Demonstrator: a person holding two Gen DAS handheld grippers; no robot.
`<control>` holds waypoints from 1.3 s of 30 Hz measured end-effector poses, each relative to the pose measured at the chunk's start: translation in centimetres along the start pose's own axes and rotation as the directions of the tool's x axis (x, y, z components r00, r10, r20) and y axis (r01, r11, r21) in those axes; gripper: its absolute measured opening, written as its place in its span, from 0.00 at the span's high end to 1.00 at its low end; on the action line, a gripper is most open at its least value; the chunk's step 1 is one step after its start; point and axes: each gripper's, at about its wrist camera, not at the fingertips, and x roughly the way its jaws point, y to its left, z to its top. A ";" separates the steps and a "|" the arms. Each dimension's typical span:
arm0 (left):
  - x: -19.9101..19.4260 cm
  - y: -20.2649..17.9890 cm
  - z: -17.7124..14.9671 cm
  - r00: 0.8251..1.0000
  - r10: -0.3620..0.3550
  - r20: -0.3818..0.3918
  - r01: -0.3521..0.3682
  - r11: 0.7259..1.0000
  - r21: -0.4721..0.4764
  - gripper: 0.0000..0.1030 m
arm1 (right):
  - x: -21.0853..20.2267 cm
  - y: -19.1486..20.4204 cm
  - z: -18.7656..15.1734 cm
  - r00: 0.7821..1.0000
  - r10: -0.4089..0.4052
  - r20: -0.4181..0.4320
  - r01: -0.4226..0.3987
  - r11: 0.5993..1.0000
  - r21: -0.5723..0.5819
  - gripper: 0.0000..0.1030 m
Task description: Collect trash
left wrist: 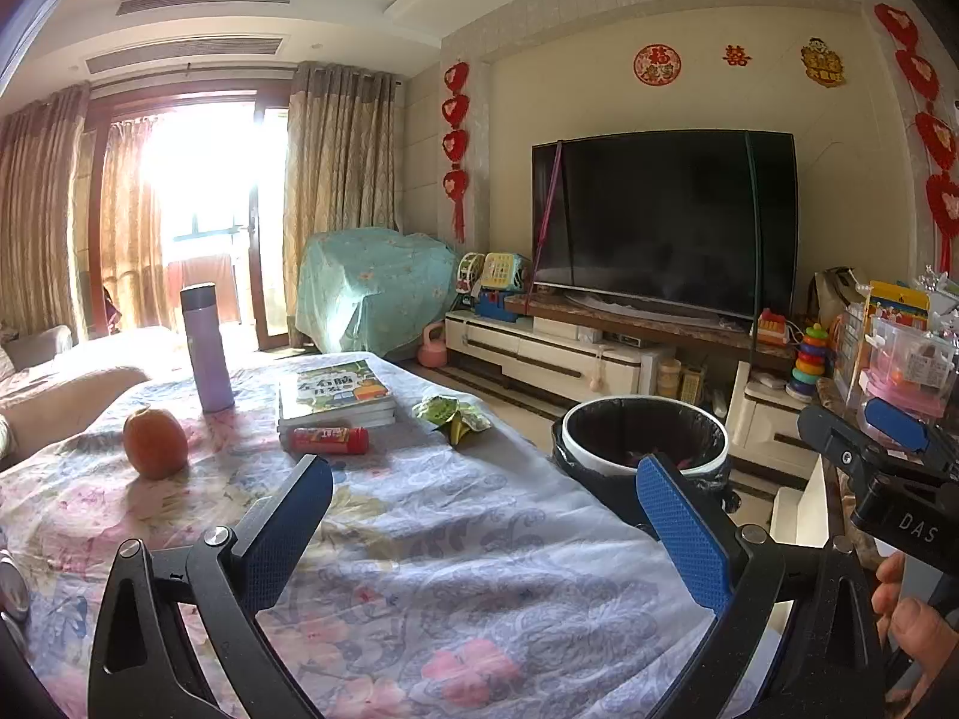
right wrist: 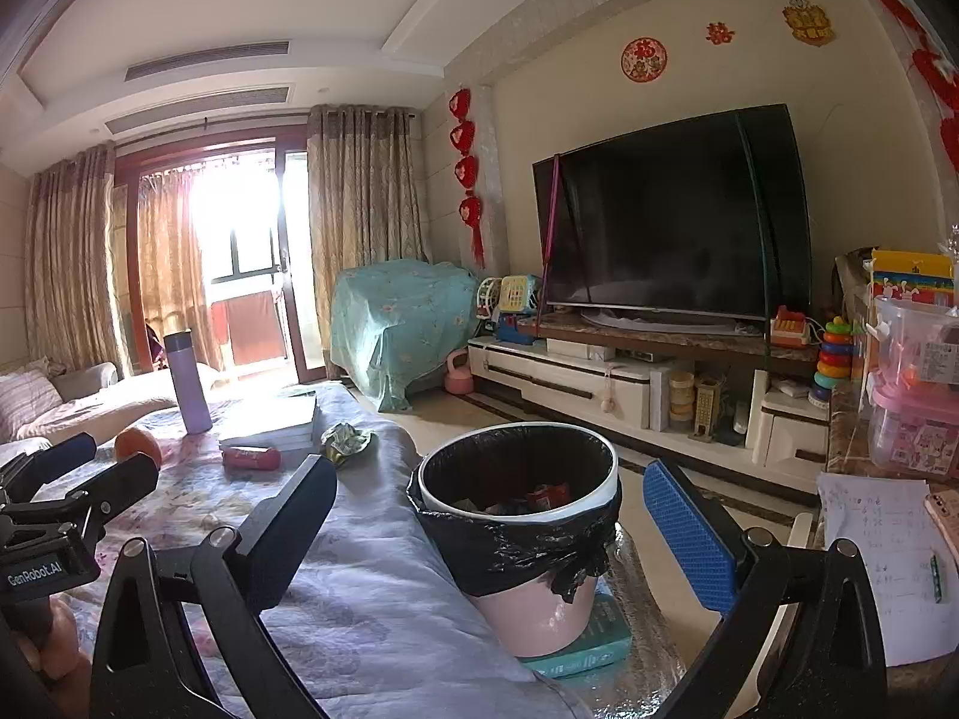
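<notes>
Both jaws you hold are spread and empty: left gripper (left wrist: pixel 482 518) over the table (left wrist: pixel 455 539), right gripper (right wrist: pixel 488 524) before the bin (right wrist: pixel 518 515).

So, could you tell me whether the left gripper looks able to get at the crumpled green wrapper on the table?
Probably yes. The left gripper is open, and bare tablecloth lies between it and the green wrapper; the red tube and books sit off to the left.

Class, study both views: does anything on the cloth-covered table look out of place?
Yes: a crumpled green wrapper lies loose beside the stacked books, not in the bin. The red tube lies on its side.
</notes>
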 end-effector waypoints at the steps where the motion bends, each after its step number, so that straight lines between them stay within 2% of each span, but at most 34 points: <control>1: 0.0 0.0 0.0 1.000 0.000 -0.002 0.000 1.000 0.000 0.01 | 0.0 0.0 0.0 1.000 0.000 -0.001 0.000 1.000 0.000 0.00; 39: 0.2 0.2 -0.2 1.000 -0.003 0.007 0.003 1.000 0.005 0.01 | -0.2 0.3 0.3 1.000 0.010 0.000 -0.010 1.000 -0.011 0.00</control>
